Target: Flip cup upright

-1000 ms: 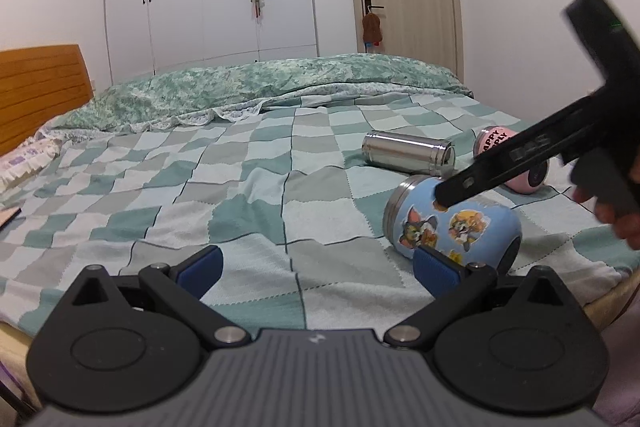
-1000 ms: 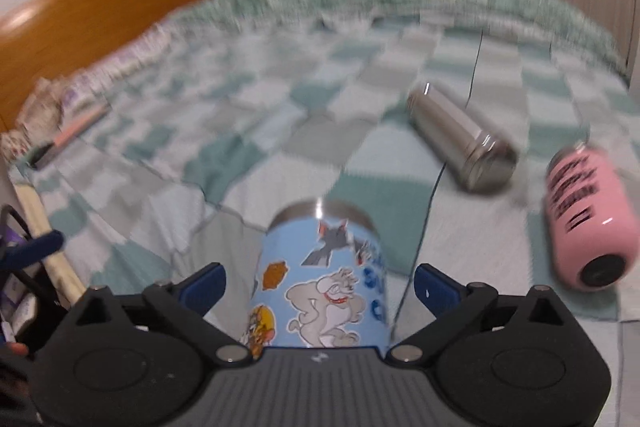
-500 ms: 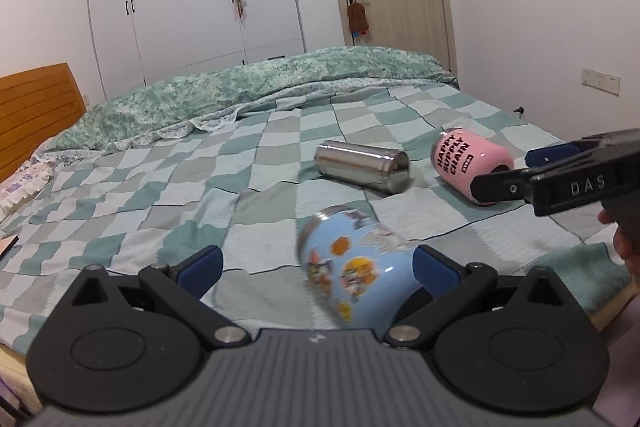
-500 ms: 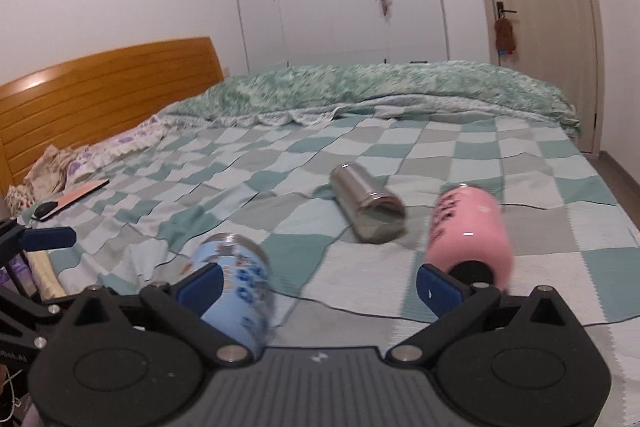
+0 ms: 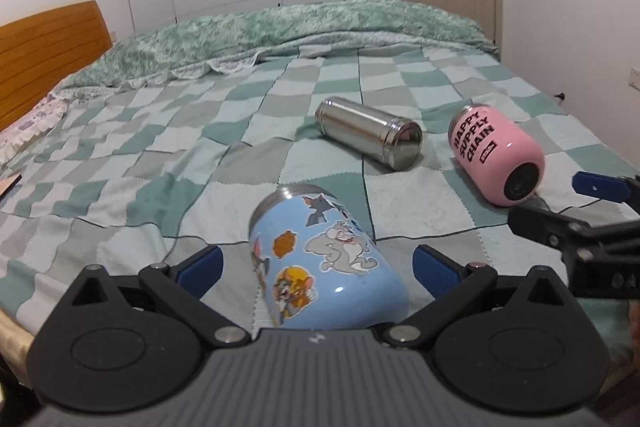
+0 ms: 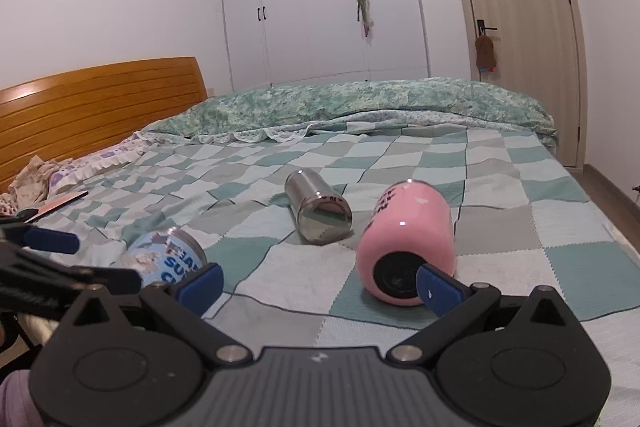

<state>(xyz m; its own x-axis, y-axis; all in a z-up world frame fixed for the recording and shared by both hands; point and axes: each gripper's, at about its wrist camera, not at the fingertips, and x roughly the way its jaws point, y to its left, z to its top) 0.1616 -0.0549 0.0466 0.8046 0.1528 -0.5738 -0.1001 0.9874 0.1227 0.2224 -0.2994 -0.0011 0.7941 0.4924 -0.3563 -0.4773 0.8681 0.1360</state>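
And there was the shift: a second back the right gripper (image 6: 318, 279) had been down over the blue cartoon cup (image 5: 320, 259), and half a second back that cup showed blurred. Now the cup lay sharp on its side on the bed (image 5: 160, 155), steel rim pointing away, body sitting between the left gripper's (image 5: 318, 261) spread fingers with gaps on both sides, nothing pinched. The right gripper had pulled off to the side, fingers also wide apart and empty, its right pad overlapping the pink cup (image 6: 408, 247) in its own view, contact not clear. So the flip looked undone, I'd say; the left gripper seemed lined up to take over.

Writing next. The pink cup read "HAPPY SUPPLY CHAIN" in dark capitals, with a small label below too tiny to make out. The blue cup carried cat, mouse and bulldog stickers, and from the right wrist view partial blue letters, roughly "SU", no more. The steel flask (image 5: 368, 135) showed no legible mark.
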